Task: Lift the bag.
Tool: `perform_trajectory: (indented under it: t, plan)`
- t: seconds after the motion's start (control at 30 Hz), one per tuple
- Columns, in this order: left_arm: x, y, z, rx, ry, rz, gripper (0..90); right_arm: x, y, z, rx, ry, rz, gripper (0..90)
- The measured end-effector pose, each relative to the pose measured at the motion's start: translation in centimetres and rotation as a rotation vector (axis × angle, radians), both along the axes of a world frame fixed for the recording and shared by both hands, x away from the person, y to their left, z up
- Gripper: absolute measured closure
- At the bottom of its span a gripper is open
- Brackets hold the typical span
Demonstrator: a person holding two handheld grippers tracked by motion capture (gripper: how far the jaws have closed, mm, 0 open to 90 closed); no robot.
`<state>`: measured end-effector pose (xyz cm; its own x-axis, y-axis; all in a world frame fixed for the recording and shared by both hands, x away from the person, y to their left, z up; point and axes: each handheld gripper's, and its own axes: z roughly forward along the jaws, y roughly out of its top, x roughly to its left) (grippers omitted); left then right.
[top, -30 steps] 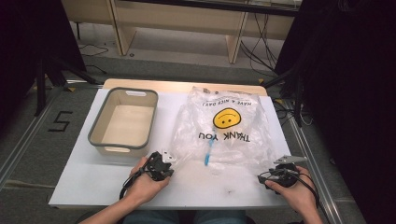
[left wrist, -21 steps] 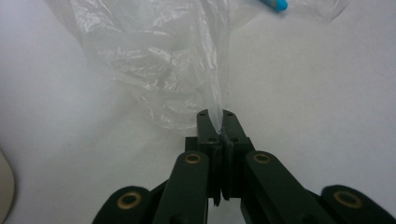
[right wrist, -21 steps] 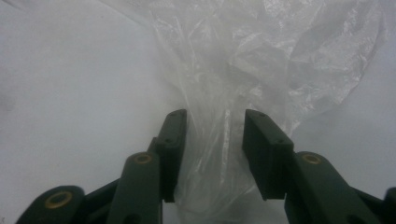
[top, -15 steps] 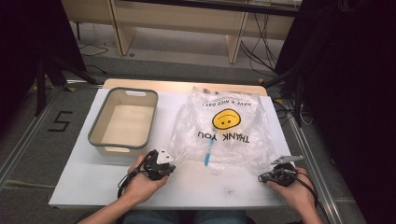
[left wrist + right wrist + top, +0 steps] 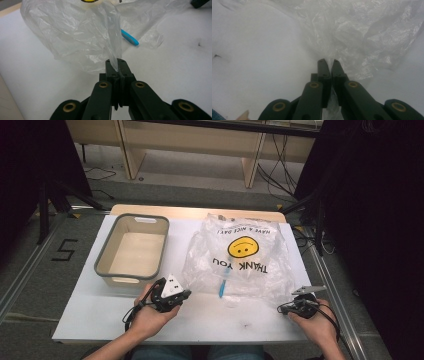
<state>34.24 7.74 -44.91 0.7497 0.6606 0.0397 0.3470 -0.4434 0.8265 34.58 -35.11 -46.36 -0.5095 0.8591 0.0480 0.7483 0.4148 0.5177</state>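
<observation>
Your left tool (image 5: 117, 67) pinches the clear, crinkled plastic bag (image 5: 240, 262) lying on the white table (image 5: 90, 310), your right tool (image 5: 329, 65) has just been closing on its near edge; limp, slippery film, so grip bunched edges.

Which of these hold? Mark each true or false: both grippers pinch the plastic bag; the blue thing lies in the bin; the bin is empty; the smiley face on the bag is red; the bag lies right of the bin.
1. Both grippers pinch the plastic bag. True: the left gripper and the right gripper are each shut on its film.
2. The blue thing lies in the bin. False: it lies inside the bag.
3. The bin is empty. True.
4. The smiley face is red. False: yellow.
5. The bag lies right of the bin. True.
</observation>
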Motion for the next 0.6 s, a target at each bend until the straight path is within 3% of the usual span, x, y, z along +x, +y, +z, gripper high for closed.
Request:
perform_trajectory:
  t: [0.13, 0.4, 0.6]
  plan:
    - [-0.1, 0.2, 0.4, -0.024, -0.026, 0.001, 89.1, 0.0, -0.1, 0.3, 0.035, -0.010, -0.011, 89.2]
    - [-0.2, 0.3, 1.4, -0.078, -0.083, -0.006, 89.2, -0.1, -0.2, 1.1, 0.061, -0.074, -0.032, 89.7]
    - [-0.3, 0.3, 1.9, -0.106, -0.119, -0.016, 89.2, -0.1, -0.3, 1.2, 0.074, -0.087, -0.044, 89.9]
